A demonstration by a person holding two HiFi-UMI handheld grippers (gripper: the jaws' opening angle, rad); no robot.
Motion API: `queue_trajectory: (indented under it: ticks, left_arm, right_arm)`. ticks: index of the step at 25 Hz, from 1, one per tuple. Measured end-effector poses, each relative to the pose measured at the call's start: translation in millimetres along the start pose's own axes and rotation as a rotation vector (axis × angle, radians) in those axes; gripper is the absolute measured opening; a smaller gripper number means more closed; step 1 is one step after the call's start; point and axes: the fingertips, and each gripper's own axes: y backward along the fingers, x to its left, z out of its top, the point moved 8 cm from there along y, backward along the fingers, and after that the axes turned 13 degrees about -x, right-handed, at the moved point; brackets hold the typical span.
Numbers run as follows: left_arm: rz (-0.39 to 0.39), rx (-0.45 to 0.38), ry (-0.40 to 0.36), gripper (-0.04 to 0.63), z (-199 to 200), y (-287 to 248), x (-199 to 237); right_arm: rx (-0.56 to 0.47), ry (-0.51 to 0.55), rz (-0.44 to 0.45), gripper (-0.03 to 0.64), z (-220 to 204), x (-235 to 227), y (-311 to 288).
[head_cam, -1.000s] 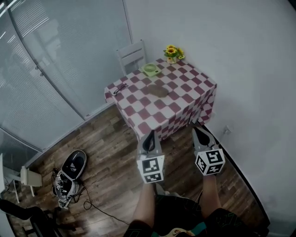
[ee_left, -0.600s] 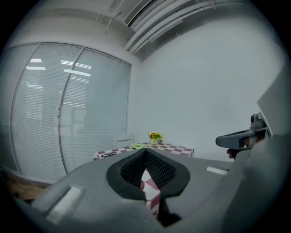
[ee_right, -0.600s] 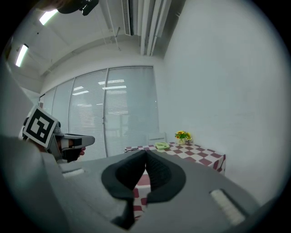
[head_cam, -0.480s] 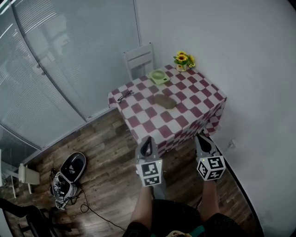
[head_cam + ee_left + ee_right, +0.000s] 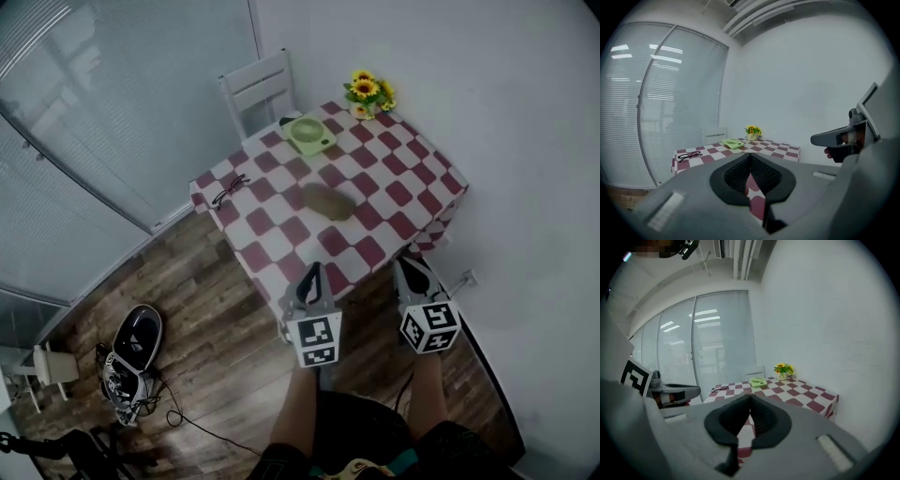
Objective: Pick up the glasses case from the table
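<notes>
Near the middle of the checkered table (image 5: 394, 192), the glasses case (image 5: 329, 202) lies flat. It is a dull brown oval whose long axis runs from upper left to lower right in the head view, too blurred to tell its ends apart. Spectacles (image 5: 229, 189) lie by the left edge, with a green dish (image 5: 309, 136) and sunflowers (image 5: 367, 91) at the far side and a chair (image 5: 259, 89) behind. The left gripper (image 5: 312, 273) and right gripper (image 5: 412, 271) hang by the near edge, apart from the case, each with its 2 jaws pressed together on nothing. In both gripper views the gripper's own body covers the table's near part, so the case is hidden.
</notes>
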Motion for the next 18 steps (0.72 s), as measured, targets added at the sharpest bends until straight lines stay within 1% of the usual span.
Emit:
queue_trajectory:
  ticks: [4, 10, 14, 18]
  left_arm:
    - [0.032, 0.037, 0.042, 0.011, -9, -27, 20]
    - [0.096, 0.061, 0.099, 0.011, -23, -70, 63]
    - [0.119, 0.085, 0.132, 0.011, -35, -95, 81]
    - [0.110, 0.095, 0.149, 0.011, -38, -111, 86]
  right_arm:
    - [0.054, 0.015, 0.045, 0.005, -3, 2, -41]
    - [0.111, 0.037, 0.107, 0.005, -6, 7, -111]
    - [0.149, 0.063, 0.127, 0.005, -8, 3, -144]
    - [0.173, 0.084, 0.114, 0.005, -6, -3, -160]
